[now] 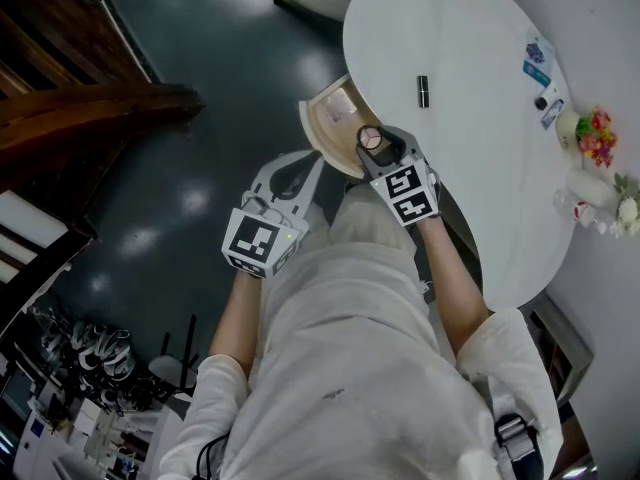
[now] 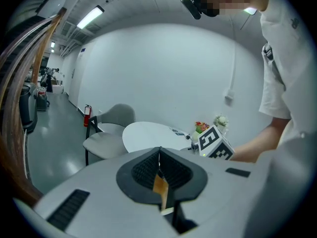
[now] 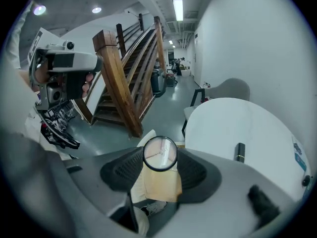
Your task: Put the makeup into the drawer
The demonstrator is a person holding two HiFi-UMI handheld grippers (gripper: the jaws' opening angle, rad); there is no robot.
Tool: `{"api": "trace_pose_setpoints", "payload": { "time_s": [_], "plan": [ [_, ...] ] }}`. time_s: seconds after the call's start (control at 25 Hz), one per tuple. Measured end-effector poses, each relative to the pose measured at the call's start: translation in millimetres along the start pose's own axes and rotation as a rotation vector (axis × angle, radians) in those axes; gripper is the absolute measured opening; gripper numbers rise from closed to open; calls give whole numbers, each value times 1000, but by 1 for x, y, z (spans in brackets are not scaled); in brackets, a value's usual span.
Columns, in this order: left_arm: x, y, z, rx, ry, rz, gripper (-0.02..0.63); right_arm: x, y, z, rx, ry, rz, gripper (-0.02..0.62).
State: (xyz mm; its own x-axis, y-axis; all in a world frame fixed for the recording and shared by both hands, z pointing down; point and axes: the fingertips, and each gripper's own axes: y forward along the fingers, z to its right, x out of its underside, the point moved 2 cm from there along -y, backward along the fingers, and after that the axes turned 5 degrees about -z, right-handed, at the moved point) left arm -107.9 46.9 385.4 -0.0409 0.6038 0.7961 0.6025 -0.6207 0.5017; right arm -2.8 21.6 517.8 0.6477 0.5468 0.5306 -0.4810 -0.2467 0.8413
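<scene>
A small round compact with a clear lid sits between the jaws of my right gripper, which is shut on it. It hangs just above the open wooden drawer that sticks out from the edge of the white round table. In the right gripper view the compact fills the gap of the right gripper, with the drawer's wood below. A black lipstick lies on the table beyond. My left gripper is shut and empty, to the left of the drawer.
Flowers and small bottles stand at the table's right edge, with small packets nearby. A grey chair stands beside the table. A wooden staircase rises at the left. The person's legs are close under the drawer.
</scene>
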Motion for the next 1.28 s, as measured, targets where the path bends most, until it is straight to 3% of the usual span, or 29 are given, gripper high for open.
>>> {"api": "trace_pose_setpoints", "payload": {
  "time_s": [0.52,1.28],
  "plan": [
    [20,12,-52,118,77,-45,11,-12,95,-19,50,39,-31,216],
    [82,55,-82,302,177,-173,11,45,252,21,88,81,-151,216]
  ]
}}
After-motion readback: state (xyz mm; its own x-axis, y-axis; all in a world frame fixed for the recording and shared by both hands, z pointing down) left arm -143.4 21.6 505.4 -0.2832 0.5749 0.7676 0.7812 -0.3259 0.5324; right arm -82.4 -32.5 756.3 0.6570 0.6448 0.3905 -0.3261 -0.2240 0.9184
